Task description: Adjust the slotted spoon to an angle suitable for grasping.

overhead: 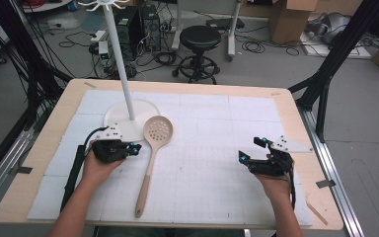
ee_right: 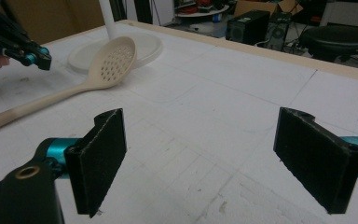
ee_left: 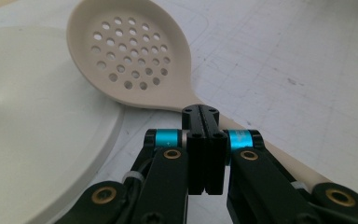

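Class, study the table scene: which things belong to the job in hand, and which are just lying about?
In the job:
slotted spoon
left gripper, jaws shut, empty, beside the spoon's neck
white stand, whose base the spoon's bowl overlaps

Lying about:
right gripper, open, apart from the spoon
black stool
cardboard boxes

Black left gripper (overhead: 134,147) – cyan accents, brass screws, grey plate, black cable

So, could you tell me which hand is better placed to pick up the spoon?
Left. The left gripper sits right beside the spoon, jaws shut and empty; the right gripper is open but far across the table.
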Demonstrator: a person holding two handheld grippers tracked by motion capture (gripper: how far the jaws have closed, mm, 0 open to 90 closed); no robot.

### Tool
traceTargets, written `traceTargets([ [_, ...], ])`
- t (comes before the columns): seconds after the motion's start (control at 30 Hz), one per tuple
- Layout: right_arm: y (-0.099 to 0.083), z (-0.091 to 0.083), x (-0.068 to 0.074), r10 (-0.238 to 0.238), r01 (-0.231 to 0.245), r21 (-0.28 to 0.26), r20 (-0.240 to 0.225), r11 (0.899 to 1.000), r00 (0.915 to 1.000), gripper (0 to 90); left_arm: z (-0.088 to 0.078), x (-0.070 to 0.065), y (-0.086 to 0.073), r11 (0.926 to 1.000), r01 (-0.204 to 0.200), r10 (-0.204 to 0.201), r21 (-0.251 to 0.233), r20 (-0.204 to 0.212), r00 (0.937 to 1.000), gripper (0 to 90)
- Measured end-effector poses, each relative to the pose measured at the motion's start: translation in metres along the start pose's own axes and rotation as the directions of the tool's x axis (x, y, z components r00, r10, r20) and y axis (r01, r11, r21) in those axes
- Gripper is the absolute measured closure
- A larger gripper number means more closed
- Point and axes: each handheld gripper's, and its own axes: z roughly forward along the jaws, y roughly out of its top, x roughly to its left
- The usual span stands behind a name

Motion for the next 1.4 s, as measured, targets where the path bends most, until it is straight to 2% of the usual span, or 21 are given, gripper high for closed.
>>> traceTargets([
  [0.03,0.000,0.000,0.000,0.003,-0.003,-0.001,-0.002,1.000,1.0000,15.8,0.000,0.000,0.000,1.0000,0.000,0.000,0.000,0.000,1.0000,89.7],
  [0.07,0.000,0.000,0.000,0.004,-0.004,0.000,-0.002,1.000,1.0000,15.8,0.008,0.000,0.002,0.9998,0.000,0.000,0.022,-0.004,1.0000,89.7],
  [0.17,0.000,0.000,0.000,0.003,-0.003,0.001,-0.003,1.000,1.0000,15.8,0.016,0.001,0.003,0.9994,0.009,-0.009,0.032,-0.003,1.0000,89.7],
  [0.27,0.000,0.001,0.001,-0.003,0.003,0.005,-0.006,1.000,1.0000,15.7,0.027,0.001,0.005,0.9981,0.008,-0.007,0.062,-0.005,1.0000,89.8],
  [0.43,0.000,0.001,0.000,-0.001,0.001,0.004,-0.004,1.000,1.0000,15.8,0.039,0.004,0.002,0.9947,0.035,-0.034,0.097,-0.011,0.9994,89.8],
  [0.63,-0.001,0.002,0.000,-0.001,0.001,0.008,-0.006,1.000,1.0000,15.8,0.049,0.000,0.005,0.9935,0.030,-0.031,0.110,0.007,0.9995,89.8],
  [0.83,-0.001,0.002,0.002,-0.008,0.008,0.012,-0.008,1.000,0.9999,15.8,0.069,-0.011,0.022,0.9904,-0.021,0.016,0.137,0.042,0.9990,89.8],
  [0.87,-0.001,0.002,0.002,-0.005,0.006,0.011,-0.008,1.000,1.0000,15.8,0.076,-0.015,0.029,0.9878,-0.048,0.040,0.148,0.056,0.9976,89.8],
  [0.9,-0.001,0.002,0.001,-0.006,0.006,0.010,-0.006,1.000,1.0000,15.8,0.080,-0.018,0.032,0.9872,-0.058,0.050,0.148,0.059,0.9970,89.8],
  [1.23,-0.001,0.001,0.000,0.002,-0.002,0.008,-0.008,1.000,1.0000,15.8,0.108,-0.038,0.050,0.9848,-0.102,0.087,0.141,0.110,0.9902,89.8],
  [1.4,-0.001,0.001,0.000,0.004,-0.004,0.010,-0.009,1.000,1.0000,15.8,0.110,-0.042,0.053,0.9831,-0.118,0.102,0.140,0.120,0.9876,89.8],
])
